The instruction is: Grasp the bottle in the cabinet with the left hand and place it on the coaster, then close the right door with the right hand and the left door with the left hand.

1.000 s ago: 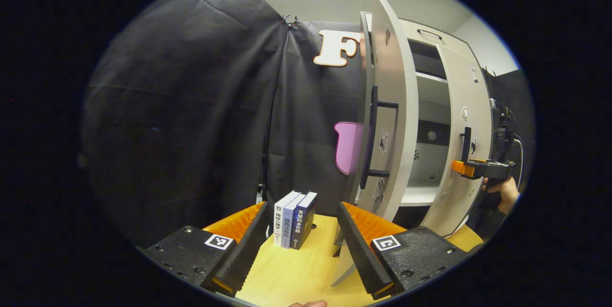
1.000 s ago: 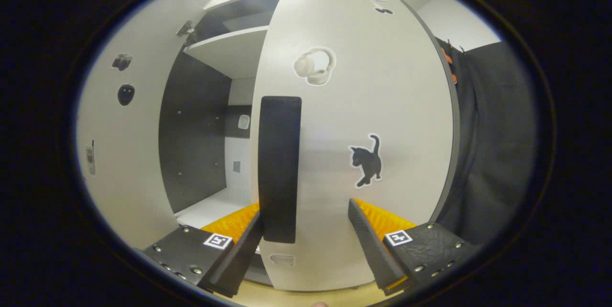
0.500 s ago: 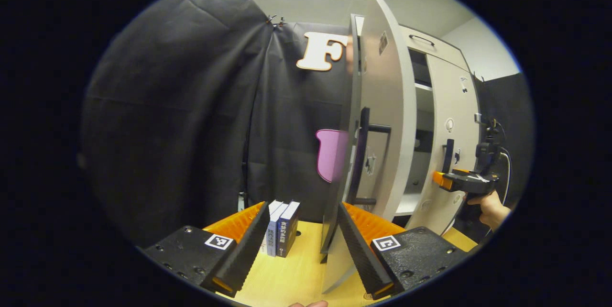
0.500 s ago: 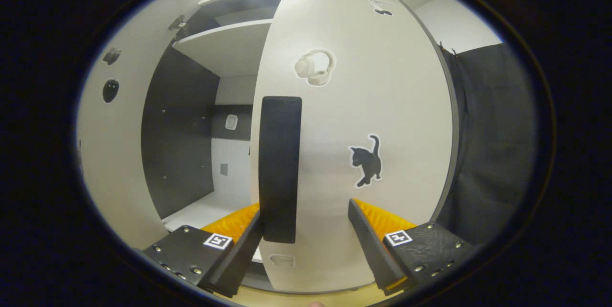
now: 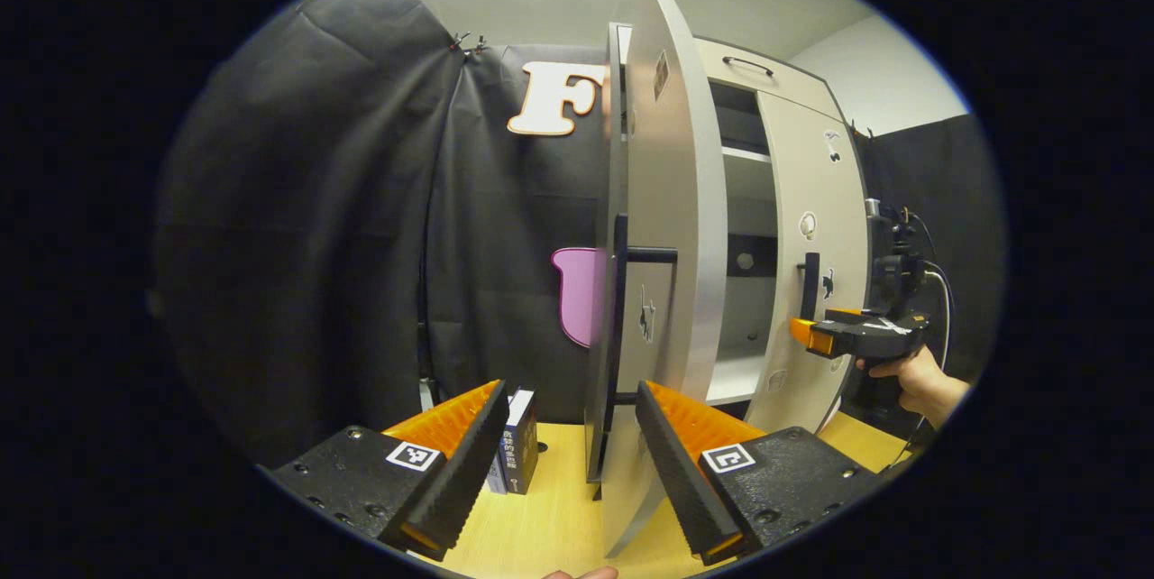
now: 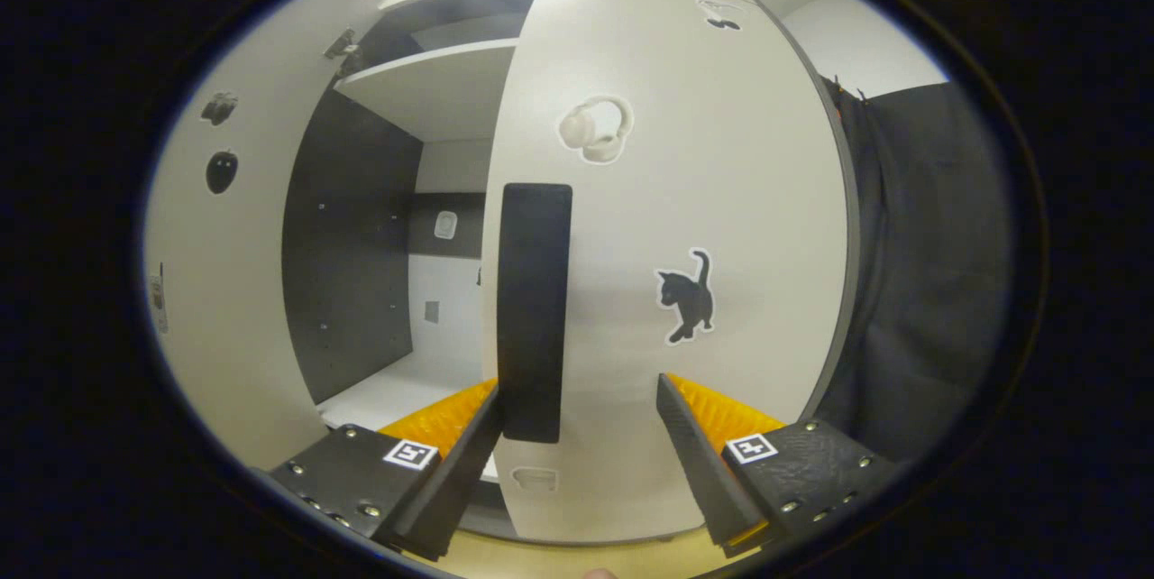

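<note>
Both doors stand ajar: right tongs (image 6: 577, 462), agape, front the right door (image 6: 721, 155); left tongs (image 5: 563, 462), agape and empty, near the left door (image 5: 672, 227).

I could read no word or number anywhere. The books (image 5: 516, 442) beside my left gripper (image 5: 568, 394) had printed spines, but the print was too small and partly hidden behind a finger. Each finger block of that gripper bore a square black-and-white coded marker (image 5: 413, 455). The blocks of my right gripper (image 6: 577, 390) bore the same kind of square (image 6: 750, 448), patterns rather than letters.
</note>
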Demonstrator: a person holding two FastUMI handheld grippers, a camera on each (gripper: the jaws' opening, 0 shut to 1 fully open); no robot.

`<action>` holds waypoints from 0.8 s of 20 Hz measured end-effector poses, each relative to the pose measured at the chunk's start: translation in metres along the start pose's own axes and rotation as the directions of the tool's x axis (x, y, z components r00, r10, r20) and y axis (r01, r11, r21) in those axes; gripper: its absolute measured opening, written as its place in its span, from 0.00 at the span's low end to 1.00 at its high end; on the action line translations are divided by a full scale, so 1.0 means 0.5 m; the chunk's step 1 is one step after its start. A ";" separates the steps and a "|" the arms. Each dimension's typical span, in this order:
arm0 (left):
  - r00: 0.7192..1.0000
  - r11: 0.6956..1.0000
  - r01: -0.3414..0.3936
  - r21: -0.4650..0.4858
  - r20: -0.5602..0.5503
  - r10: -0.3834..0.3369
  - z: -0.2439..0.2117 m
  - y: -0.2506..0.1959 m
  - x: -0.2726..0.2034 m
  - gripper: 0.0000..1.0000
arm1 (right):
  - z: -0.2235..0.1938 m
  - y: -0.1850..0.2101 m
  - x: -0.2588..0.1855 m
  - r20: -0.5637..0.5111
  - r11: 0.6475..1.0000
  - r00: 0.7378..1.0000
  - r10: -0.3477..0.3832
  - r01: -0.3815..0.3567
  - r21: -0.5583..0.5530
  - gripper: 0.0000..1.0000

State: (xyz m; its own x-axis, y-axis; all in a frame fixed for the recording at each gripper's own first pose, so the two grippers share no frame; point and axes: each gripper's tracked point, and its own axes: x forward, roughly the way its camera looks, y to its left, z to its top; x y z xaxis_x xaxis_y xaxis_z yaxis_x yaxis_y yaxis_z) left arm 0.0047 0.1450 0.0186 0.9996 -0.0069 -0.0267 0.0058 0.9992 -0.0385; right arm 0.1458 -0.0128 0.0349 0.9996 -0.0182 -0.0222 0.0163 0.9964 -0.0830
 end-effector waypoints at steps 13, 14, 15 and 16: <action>0.995 0.995 0.097 -0.037 -0.021 -0.098 -0.014 -0.075 0.016 0.90 | -0.041 -0.069 -0.143 -0.031 0.999 0.999 0.033 -0.033 -0.009 1.00; 0.995 0.995 0.099 -0.020 -0.023 -0.100 -0.013 -0.078 0.013 0.90 | -0.043 -0.075 -0.150 -0.031 0.999 0.999 0.032 -0.032 -0.007 1.00; 0.995 0.995 0.100 -0.011 -0.017 -0.100 -0.010 -0.083 0.014 0.90 | -0.045 -0.081 -0.154 -0.036 1.000 0.999 0.031 -0.031 -0.002 1.00; 0.995 0.995 0.100 0.000 -0.021 -0.100 -0.014 -0.086 0.012 0.90 | -0.052 -0.084 -0.161 -0.046 0.999 0.998 0.036 -0.035 0.008 1.00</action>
State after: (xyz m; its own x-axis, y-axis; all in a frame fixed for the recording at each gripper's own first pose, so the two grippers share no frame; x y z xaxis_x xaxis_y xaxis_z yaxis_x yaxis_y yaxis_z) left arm 0.0104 0.1016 0.0131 0.9933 -0.1073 -0.0438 0.1056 0.9936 -0.0406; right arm 0.0642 -0.0551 0.0145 0.9974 0.0135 -0.0705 -0.0187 0.9971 -0.0738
